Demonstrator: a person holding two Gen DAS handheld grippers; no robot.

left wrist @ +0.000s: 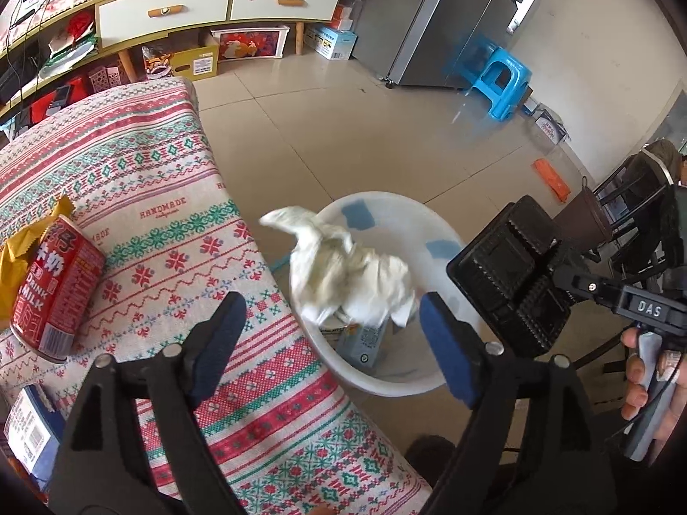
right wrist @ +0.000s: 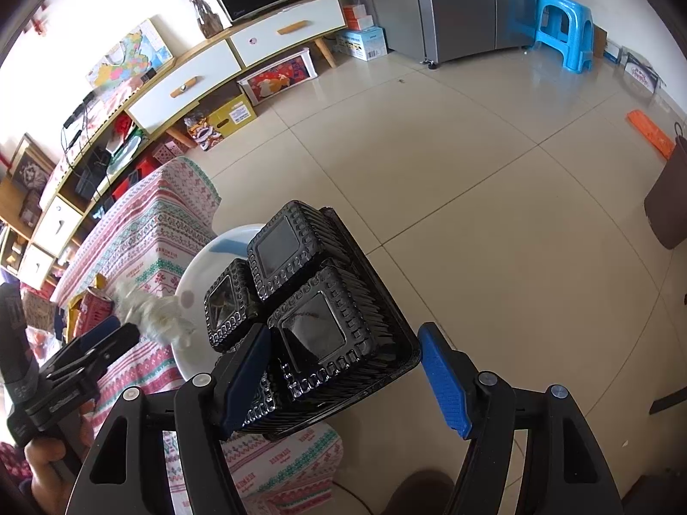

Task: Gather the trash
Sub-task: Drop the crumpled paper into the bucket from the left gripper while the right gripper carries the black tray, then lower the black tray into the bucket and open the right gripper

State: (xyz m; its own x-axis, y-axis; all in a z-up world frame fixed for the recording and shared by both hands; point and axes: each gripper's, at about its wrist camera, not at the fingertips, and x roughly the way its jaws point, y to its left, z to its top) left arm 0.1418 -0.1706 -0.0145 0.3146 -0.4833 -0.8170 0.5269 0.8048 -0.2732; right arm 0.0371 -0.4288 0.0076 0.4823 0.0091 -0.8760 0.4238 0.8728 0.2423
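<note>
The left wrist view alone shows the cloth-covered counter, printed "HANDMADE", stretching along the left, with a white bin on the floor just beside its right edge. A crumpled white tissue lies blurred at the bin's mouth, beyond the wide-spread fingers of the left gripper, which hold nothing. Far left on the counter lies a red can reading "DRINK MILK". The right wrist view shows the black plastic tray close up, upside down between the right gripper's fingers, the left finger against its edge; whether it is clamped is unclear. "DAS" is printed on the right gripper.
</note>
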